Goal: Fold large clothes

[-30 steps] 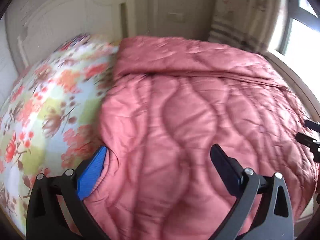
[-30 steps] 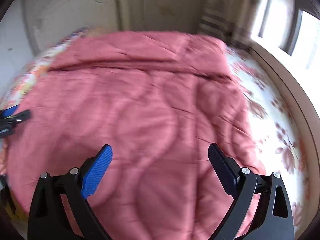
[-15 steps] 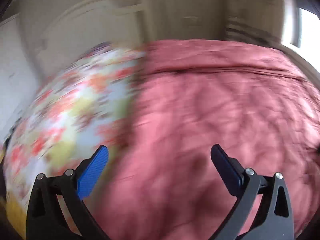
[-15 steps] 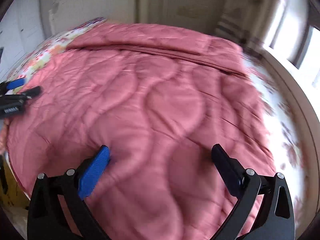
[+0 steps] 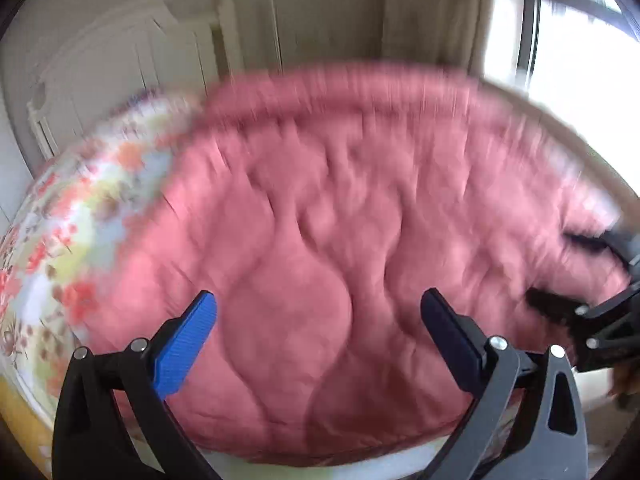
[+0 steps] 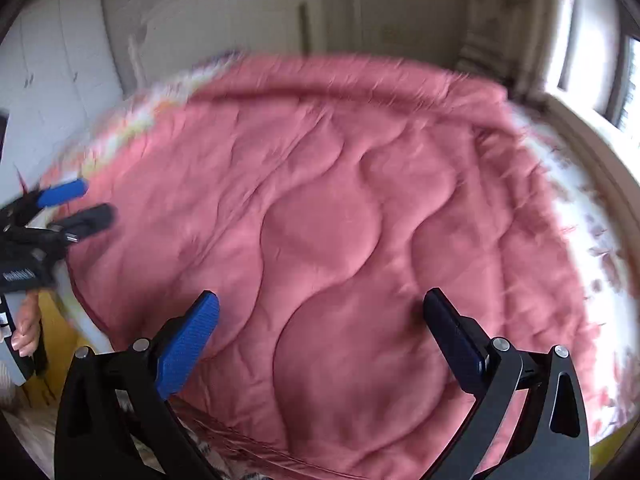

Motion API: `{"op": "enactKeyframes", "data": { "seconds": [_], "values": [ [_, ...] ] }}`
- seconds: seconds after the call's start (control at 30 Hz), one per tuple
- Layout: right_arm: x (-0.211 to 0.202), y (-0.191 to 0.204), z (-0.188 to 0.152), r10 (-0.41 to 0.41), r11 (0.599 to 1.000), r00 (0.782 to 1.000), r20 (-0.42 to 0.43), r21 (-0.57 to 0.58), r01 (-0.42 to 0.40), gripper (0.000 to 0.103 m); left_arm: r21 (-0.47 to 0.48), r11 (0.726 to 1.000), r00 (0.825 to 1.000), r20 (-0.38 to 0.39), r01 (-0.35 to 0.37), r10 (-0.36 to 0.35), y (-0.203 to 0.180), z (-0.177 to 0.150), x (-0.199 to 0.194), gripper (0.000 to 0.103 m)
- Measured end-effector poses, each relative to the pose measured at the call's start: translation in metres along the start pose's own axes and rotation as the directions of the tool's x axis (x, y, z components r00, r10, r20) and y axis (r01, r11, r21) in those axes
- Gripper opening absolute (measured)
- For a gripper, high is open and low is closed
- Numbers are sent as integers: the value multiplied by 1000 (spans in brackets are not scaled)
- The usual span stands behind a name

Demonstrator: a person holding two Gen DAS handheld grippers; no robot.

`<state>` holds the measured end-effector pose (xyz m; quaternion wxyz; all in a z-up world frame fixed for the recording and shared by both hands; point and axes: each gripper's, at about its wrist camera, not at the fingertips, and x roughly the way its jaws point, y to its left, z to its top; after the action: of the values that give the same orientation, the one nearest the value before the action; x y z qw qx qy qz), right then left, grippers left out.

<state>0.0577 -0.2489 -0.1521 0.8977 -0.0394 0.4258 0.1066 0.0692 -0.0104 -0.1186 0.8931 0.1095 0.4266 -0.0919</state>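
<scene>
A pink quilted padded cover [image 5: 360, 248] lies on the floral-sheeted bed [image 5: 60, 240]; left tool [image 5: 318, 332] and right tool [image 6: 320, 332] gape empty at 6 o'clock.

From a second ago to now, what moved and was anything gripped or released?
Both views drew back toward the near edge of the pink quilt, which now shows in both. The left gripper and right gripper hang open over it, gripping nothing; neither took hold or let go. The quilt stayed spread on the floral sheet.
</scene>
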Motion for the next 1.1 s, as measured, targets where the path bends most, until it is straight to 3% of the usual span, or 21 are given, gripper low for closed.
{"op": "enactKeyframes", "data": {
  "seconds": [0.07, 0.1, 0.17, 0.27, 0.37, 0.43, 0.5, 0.63, 0.7, 0.77, 0.87, 1.0, 1.1],
  "values": [
    [1, 4, -9, -23, 999, 998, 66, -43, 26, 99, -23, 1000, 997, 74, 8, -7, 2, -10, 3, 101],
    [-1, 2, -11, -9, 999, 997, 73, -43, 13, 99, -22, 1000, 998, 62, 19, -17, 3, -12, 3, 101],
    [-7, -4, -9, -1, 999, 999, 43, -36, 3, 98, -30, 999, 999, 45, 22, -21, 11, -10, -1, 101],
    [-20, -6, -7, -48, 998, 997, 55, -33, 50, 98, -62, 998, 994, 111, 0, 7, 26, -17, -23, 101],
    [-23, -8, -21, -49, 997, 997, 52, -55, 52, 98, -84, 996, 998, 42, -36, 40, 42, -32, -10, 101],
    [-20, -16, -32, -16, 998, 998, 67, -55, 19, 98, -126, 992, 997, 82, 19, -9, 55, -41, -11, 101],
    [-27, -20, -35, -2, 999, 998, 67, -49, 5, 98, -114, 993, 997, 78, 3, 6, 55, -43, -17, 101],
    [-51, -33, -31, -110, 991, 987, 113, -58, 117, 98, -133, 991, 993, 112, -10, 25, 60, -48, -29, 101],
    [-53, -51, -34, -136, 990, 985, 107, -19, 139, 98, -143, 990, 997, 77, -4, 15, 65, -53, -20, 101],
    [-37, -74, -44, -137, 990, 990, 31, 42, 136, 99, -135, 991, 995, 101, 3, 10, 66, -57, -22, 101],
    [-42, -89, -55, -76, 992, 995, 69, 104, 69, 98, -136, 990, 994, 105, -18, 33, 68, -57, -31, 101],
    [-66, -92, -56, -170, 985, 981, 89, 47, 166, 98, -203, 979, 990, 133, -15, 42, 94, -61, -40, 101],
    [-75, -123, -60, -188, 974, 978, 89, 145, 174, 98, -294, 955, 992, 128, 27, 11, 124, -64, -34, 101]
  ]
}}
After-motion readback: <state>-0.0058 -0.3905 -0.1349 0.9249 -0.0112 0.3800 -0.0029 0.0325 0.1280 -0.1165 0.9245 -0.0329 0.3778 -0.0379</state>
